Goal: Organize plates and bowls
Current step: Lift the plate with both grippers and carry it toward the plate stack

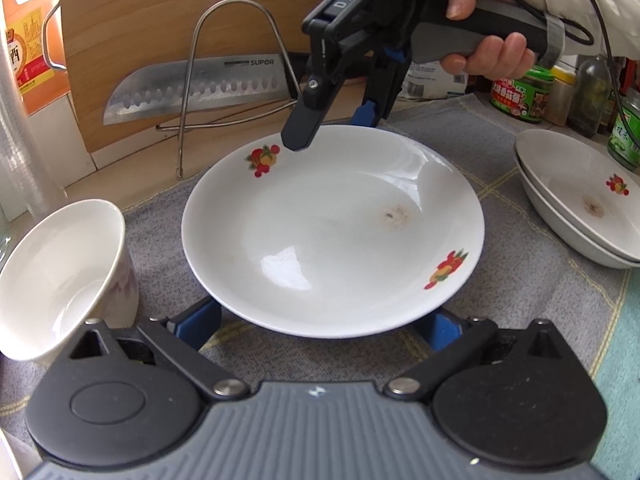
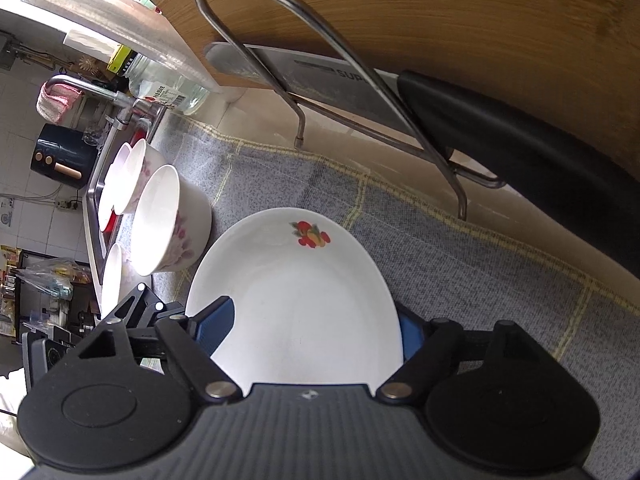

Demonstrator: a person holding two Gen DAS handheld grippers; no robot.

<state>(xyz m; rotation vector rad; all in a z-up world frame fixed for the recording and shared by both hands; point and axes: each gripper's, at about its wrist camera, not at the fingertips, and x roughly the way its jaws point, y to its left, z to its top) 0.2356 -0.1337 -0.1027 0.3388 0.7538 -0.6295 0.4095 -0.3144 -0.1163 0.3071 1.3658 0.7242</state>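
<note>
Shallow white ceramic plate with red fruit decals (image 1: 332,228) over grey cloth tabletop (image 1: 500,312), right tongs (image 1: 332,128) clamped on far rim, left tongs (image 1: 324,330) apart beneath near rim; risk: glazed rim slips, striking white bowl (image 1: 60,280)
</note>
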